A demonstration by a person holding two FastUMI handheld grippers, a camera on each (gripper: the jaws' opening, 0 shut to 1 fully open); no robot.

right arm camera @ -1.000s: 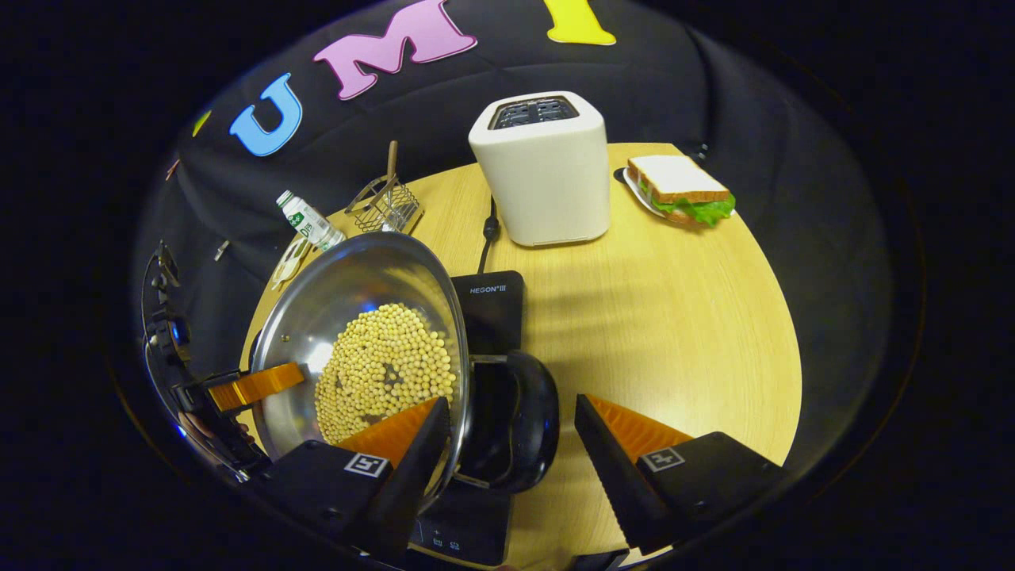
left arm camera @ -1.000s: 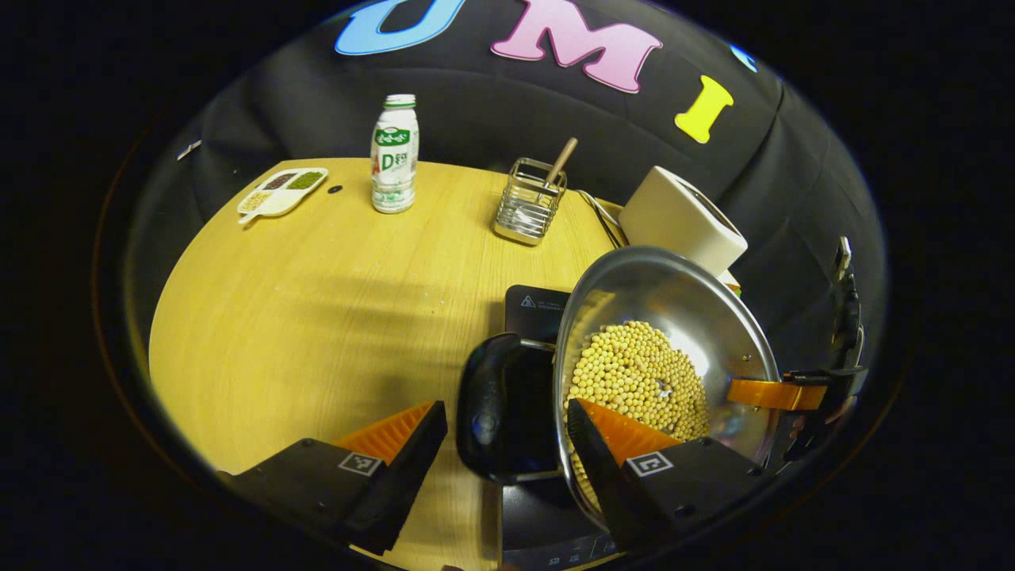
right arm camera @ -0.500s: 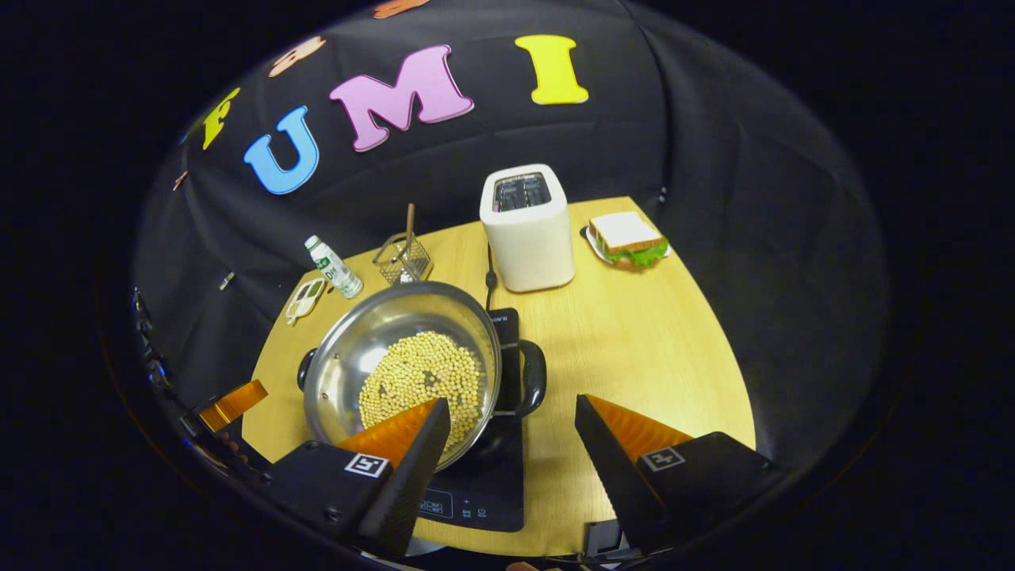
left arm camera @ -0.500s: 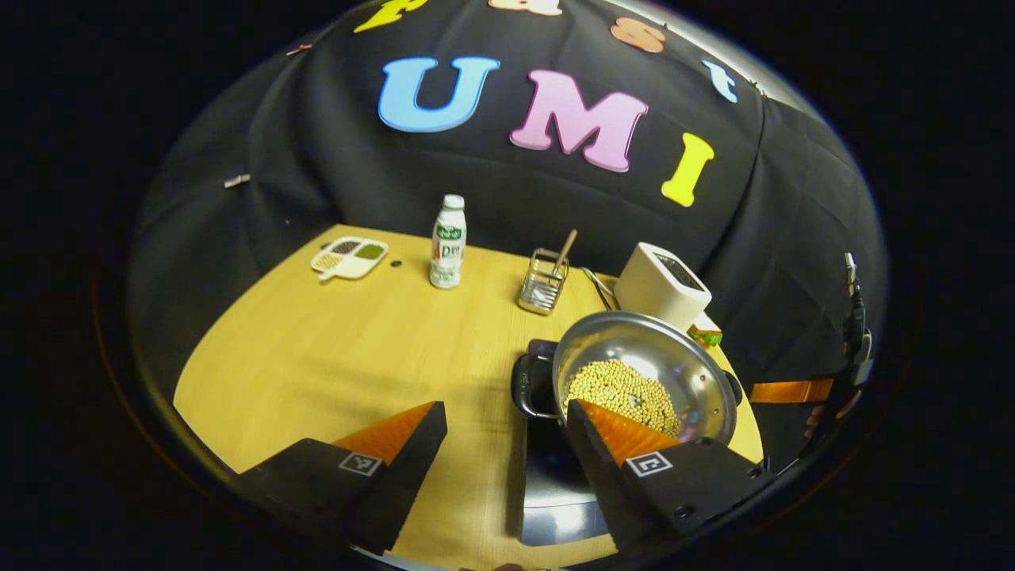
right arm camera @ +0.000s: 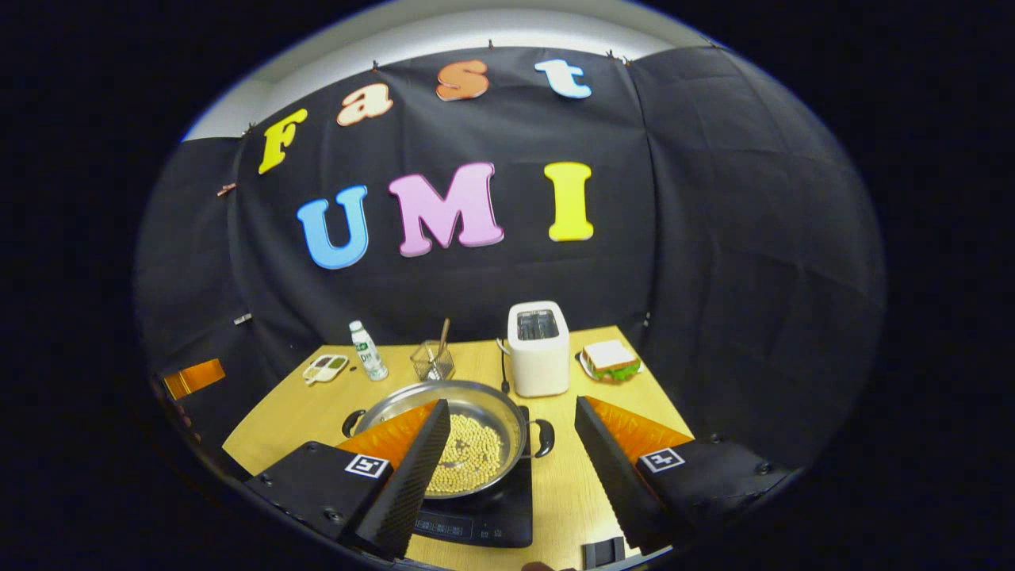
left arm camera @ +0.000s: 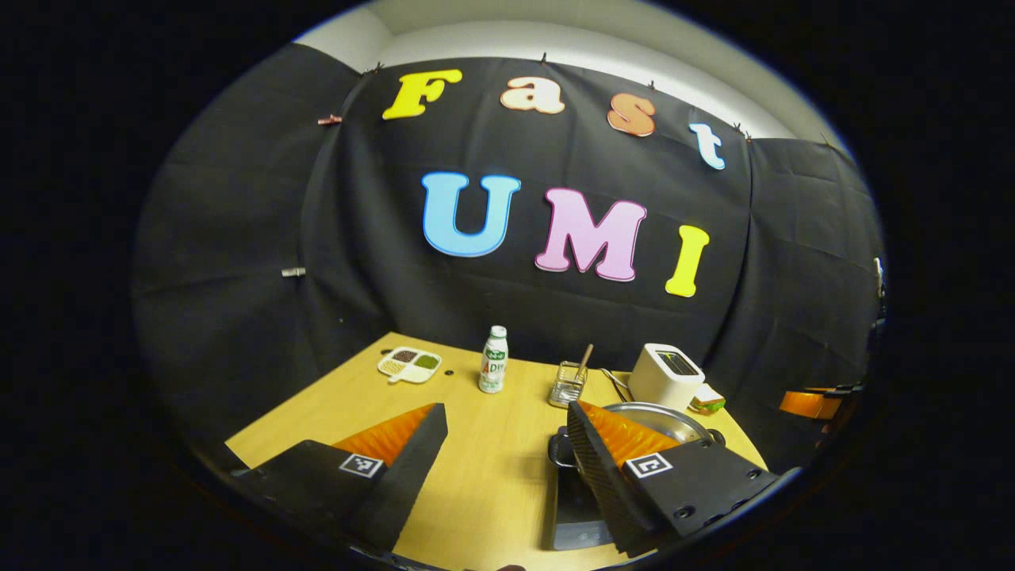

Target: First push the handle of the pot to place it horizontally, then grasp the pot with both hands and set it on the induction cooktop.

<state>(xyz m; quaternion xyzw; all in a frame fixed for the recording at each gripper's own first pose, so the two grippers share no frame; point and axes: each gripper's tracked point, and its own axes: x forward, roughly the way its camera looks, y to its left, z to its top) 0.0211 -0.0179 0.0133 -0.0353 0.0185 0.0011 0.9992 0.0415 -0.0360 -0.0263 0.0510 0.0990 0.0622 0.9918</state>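
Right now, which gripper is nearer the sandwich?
Right. The right gripper has the sandwich ahead, slightly right, beside the toaster; the left gripper is off toward the table's other side, the toaster partly hiding the sandwich.

Front-left of the table lies bare wood, an open lane from the near edge up to the divided dish and bottle at the back. Centre is taken by the pot on the induction cooktop, handles jutting out left and right; behind it a wire holder, toaster with its cord, and sandwich plate close off the rear edge. A bare strip runs right of the cooktop, under the right claw, spread wide, as is the left claw.
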